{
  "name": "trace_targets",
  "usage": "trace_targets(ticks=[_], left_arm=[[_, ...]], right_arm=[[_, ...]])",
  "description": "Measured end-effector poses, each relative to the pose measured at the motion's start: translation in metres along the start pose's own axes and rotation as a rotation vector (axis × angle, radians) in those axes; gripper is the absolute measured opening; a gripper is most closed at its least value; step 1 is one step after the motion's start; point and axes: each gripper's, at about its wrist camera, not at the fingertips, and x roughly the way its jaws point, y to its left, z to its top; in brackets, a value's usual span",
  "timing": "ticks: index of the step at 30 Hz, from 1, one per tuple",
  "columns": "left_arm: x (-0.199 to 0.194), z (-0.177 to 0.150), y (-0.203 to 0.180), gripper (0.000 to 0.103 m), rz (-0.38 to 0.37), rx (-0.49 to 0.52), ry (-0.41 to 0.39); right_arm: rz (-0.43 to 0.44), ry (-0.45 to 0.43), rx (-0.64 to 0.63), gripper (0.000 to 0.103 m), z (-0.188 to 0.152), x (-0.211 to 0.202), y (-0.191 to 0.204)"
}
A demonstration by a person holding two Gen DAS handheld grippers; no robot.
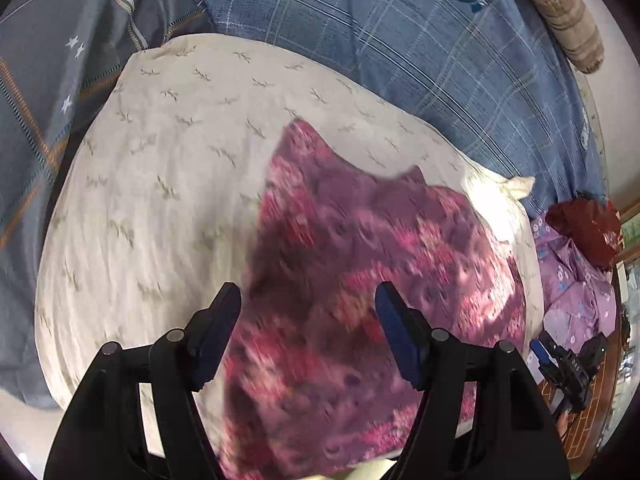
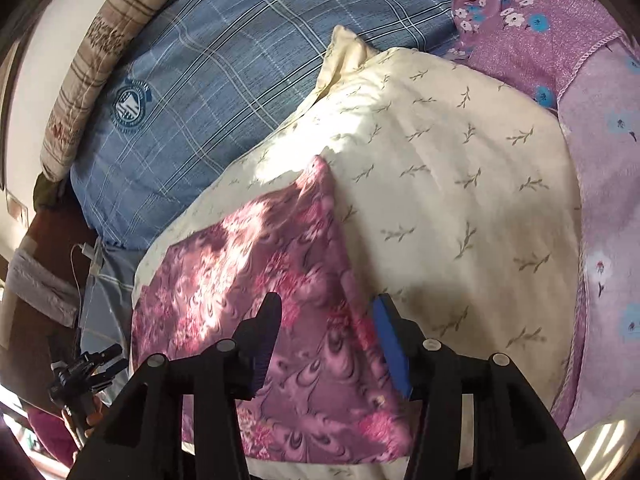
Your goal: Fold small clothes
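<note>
A small purple-pink floral garment [image 1: 352, 280] lies spread on a cream pillow with a leaf print [image 1: 160, 168]. It also shows in the right wrist view [image 2: 256, 272] on the pillow [image 2: 460, 184]. My left gripper [image 1: 308, 304] is open and empty, hovering just above the garment's near part. My right gripper [image 2: 326, 316] is open and empty above the garment's right edge. The right gripper [image 1: 568, 364] shows low at the right in the left wrist view, and the left gripper [image 2: 88, 372] shows low at the left in the right wrist view.
A blue plaid bed cover [image 1: 440, 52] lies beyond the pillow. A lilac flowered cloth [image 2: 560, 60] and a dark red item [image 1: 588, 232] lie to the right. A grey striped cloth [image 1: 60, 80] is on the left, a brown rolled blanket [image 2: 92, 60] at the back.
</note>
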Motion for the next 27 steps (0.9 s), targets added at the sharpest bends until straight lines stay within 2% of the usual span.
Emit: trace_targets(ticks=[3,8,11,12,13,14,15,16,18,19,20,23,26,27], left_arm=[[0.016,0.016,0.010,0.069,-0.027,-0.024,0.047],[0.038,0.013,0.029,0.069,-0.207,-0.129,0.125],[0.045,0.012,0.027,0.069,-0.222,-0.146,0.137],[0.044,0.012,0.026,0.066,-0.229,-0.155,0.133],[0.042,0.011,0.022,0.059,-0.245,-0.154,0.128],[0.039,0.010,0.018,0.035,-0.258,-0.150,0.130],[0.035,0.009,0.014,0.014,-0.278,-0.139,0.137],[0.031,0.007,0.009,0.010,-0.298,-0.130,0.143],[0.020,0.001,0.005,0.009,-0.312,-0.115,0.124],[0.013,-0.003,0.006,0.009,-0.307,-0.108,0.102],[0.009,-0.004,0.007,0.009,-0.297,-0.111,0.087],[0.017,0.002,0.021,0.009,-0.200,-0.145,0.086],[0.021,-0.003,0.035,0.012,-0.269,-0.193,0.126],[0.018,-0.006,0.036,0.019,-0.285,-0.186,0.123]], right_arm=[[0.018,0.025,0.019,0.051,0.010,0.010,-0.006],[0.037,0.076,0.022,0.052,0.020,0.037,-0.003],[0.032,0.090,0.005,0.052,0.026,0.053,0.002],[0.033,0.085,-0.010,0.047,0.028,0.056,0.005],[0.028,0.063,-0.038,0.027,0.029,0.057,0.010],[0.015,0.046,-0.069,0.012,0.030,0.055,0.016],[-0.004,0.033,-0.117,0.006,0.031,0.052,0.023],[0.023,0.022,-0.148,0.006,0.031,0.046,0.029],[0.128,-0.001,-0.159,0.006,0.029,0.029,0.031],[0.154,-0.007,-0.157,0.006,0.028,0.022,0.031],[0.157,-0.012,-0.154,0.006,0.026,0.018,0.029],[0.095,0.012,-0.134,0.006,0.024,0.026,0.017],[0.100,0.074,-0.066,0.012,0.021,0.038,0.005],[0.119,0.077,-0.057,0.016,0.019,0.036,0.004]])
